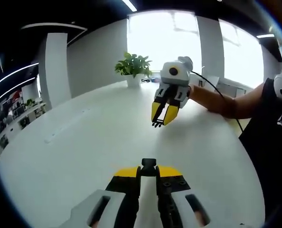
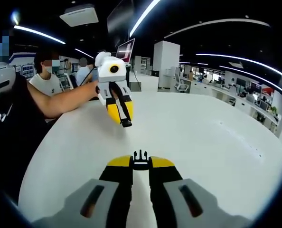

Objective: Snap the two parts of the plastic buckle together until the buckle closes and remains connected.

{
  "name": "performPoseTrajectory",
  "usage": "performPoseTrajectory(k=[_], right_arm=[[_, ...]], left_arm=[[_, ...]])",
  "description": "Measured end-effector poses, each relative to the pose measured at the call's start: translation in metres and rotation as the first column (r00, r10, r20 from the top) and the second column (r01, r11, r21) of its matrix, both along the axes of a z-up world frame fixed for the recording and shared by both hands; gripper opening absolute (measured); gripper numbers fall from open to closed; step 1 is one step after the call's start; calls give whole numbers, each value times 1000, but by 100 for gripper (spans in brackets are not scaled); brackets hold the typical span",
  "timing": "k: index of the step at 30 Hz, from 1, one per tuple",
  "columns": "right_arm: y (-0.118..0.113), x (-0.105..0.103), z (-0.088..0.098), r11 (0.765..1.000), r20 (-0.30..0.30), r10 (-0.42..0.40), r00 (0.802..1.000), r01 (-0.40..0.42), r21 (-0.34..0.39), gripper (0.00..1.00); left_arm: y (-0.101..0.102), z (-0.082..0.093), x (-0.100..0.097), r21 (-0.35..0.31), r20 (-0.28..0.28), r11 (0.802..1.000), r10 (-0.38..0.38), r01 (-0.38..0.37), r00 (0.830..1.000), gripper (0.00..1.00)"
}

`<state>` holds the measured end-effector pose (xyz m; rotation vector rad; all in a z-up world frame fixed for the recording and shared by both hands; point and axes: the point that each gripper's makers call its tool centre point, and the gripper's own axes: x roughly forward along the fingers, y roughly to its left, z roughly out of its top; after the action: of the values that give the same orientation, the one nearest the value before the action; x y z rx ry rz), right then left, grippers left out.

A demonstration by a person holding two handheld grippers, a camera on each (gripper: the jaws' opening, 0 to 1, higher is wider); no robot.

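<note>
The left hand-held gripper (image 1: 148, 172) is clamped on the small black plastic socket half of the buckle (image 1: 148, 166). The right hand-held gripper (image 2: 140, 162) grips the black pronged half (image 2: 140, 159). Both are held apart above the white surface (image 2: 202, 137). Light and stiff, they're best pinched by their bodies.

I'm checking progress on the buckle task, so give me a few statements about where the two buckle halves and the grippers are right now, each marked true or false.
1. The left gripper is shut on the socket half of the buckle. True.
2. The right gripper is open and holds nothing. False: it is shut on the pronged half of the buckle.
3. The two halves are already snapped together. False: they are held apart above the white table.
4. A potted plant stands at the table's far edge in the left gripper view. True.
5. Both halves lie on the table. False: each sits between a gripper's jaws.
</note>
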<state>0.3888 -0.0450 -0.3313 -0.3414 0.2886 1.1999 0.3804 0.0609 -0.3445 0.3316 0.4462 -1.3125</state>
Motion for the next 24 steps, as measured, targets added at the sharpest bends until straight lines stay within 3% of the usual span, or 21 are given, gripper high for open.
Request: performPoseTrajectory(k=[24], right_arm=[[5, -5, -1, 1000, -2, 8, 1000, -8, -6, 11]], left_arm=[[-2, 3, 7, -7, 35, 1000, -23, 24, 999, 11]])
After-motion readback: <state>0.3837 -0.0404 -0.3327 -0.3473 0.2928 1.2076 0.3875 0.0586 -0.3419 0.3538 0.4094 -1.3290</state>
